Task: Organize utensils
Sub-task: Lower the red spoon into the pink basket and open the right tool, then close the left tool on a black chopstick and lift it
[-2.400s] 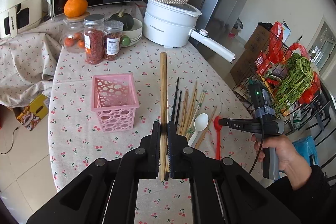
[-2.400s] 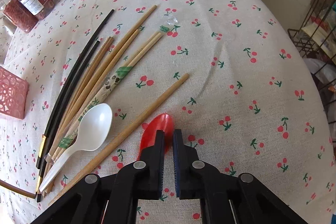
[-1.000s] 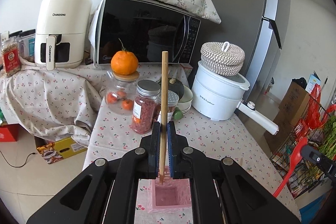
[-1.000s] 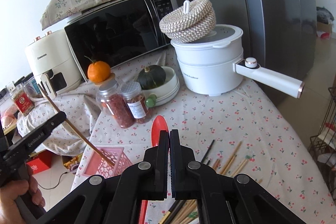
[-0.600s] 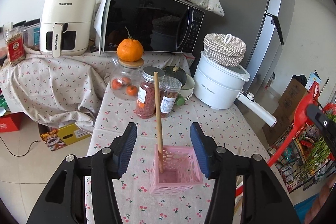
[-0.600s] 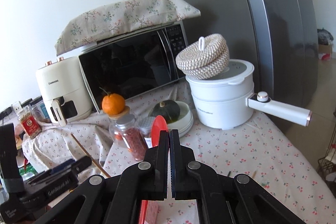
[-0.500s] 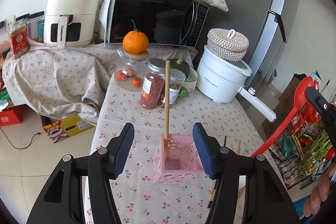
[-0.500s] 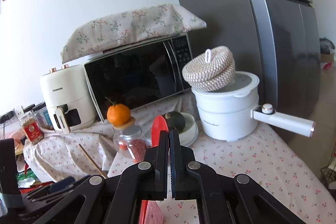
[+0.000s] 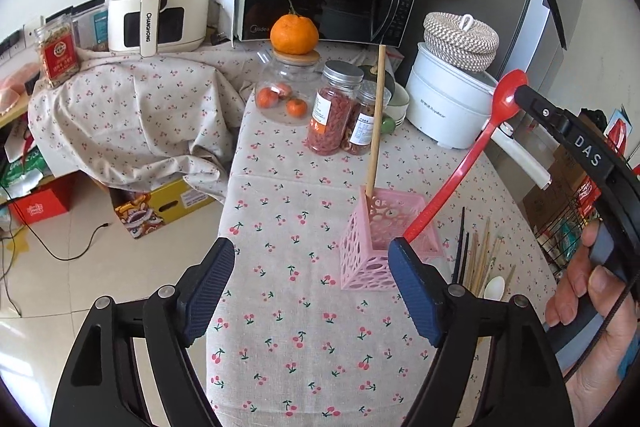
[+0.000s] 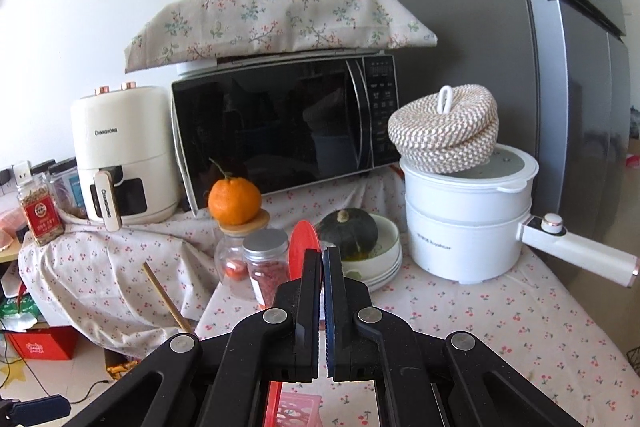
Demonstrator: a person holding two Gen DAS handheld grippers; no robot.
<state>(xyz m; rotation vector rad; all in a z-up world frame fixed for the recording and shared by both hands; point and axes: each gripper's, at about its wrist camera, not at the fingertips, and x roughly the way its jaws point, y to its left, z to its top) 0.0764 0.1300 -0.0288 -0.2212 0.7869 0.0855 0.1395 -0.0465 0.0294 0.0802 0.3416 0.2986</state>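
Left wrist view: left gripper (image 9: 310, 285) jaws have just been opening and stand wide with nothing between them. Basket (image 9: 386, 255) sits at 1 o'clock from it on the table (image 9: 288, 327); one chopstick (image 9: 376, 119) stands in its far left corner, leaning. Right gripper (image 10: 322, 259) is clenched on the red spoon (image 9: 464, 163), handle end over the basket. Loose chopsticks (image 9: 478, 255) and white spoon (image 9: 494, 286) lie at the basket's 3 o'clock.
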